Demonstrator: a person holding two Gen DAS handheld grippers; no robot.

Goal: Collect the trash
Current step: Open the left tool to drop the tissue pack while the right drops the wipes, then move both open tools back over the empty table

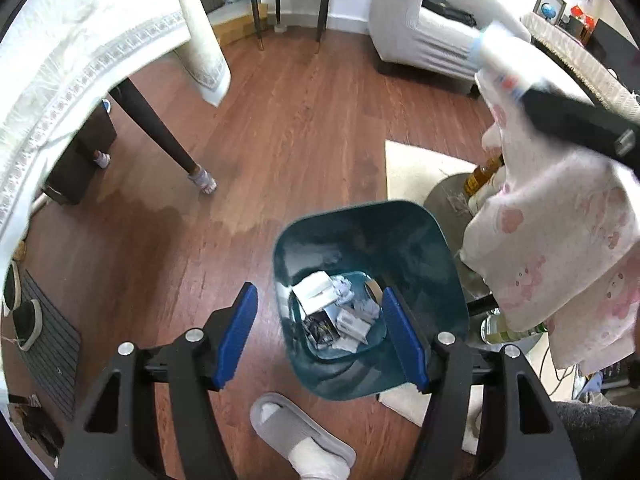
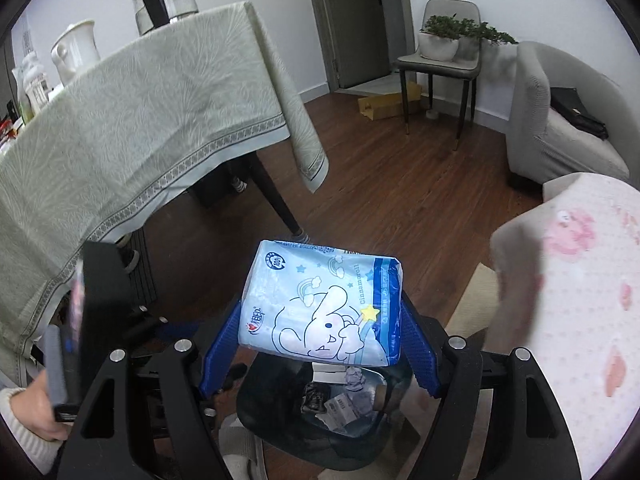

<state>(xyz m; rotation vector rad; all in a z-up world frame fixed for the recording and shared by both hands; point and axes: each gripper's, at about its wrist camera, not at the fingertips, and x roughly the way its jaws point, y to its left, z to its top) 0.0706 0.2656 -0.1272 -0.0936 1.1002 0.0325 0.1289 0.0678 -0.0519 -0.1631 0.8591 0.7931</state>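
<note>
A dark teal trash bin [image 1: 404, 216] stands on the wooden floor and holds crumpled paper and small boxes [image 1: 340, 312]. My left gripper [image 1: 320, 332] is open and empty, hovering over the bin's near side. My right gripper [image 2: 316, 332] is shut on a light blue tissue pack [image 2: 320, 300] with a cartoon print, held above the bin [image 2: 280, 428]. The pack and right gripper show blurred at the upper right of the left wrist view [image 1: 504, 52].
A table with a pale green cloth [image 2: 132, 120] stands to the left. A pink-patterned towel [image 1: 560, 248] hangs on the right over a small round table with bottles [image 1: 480, 176]. A slippered foot [image 1: 296, 432] is near the bin. A grey sofa [image 2: 560, 120] and chair [image 2: 440, 64] stand behind.
</note>
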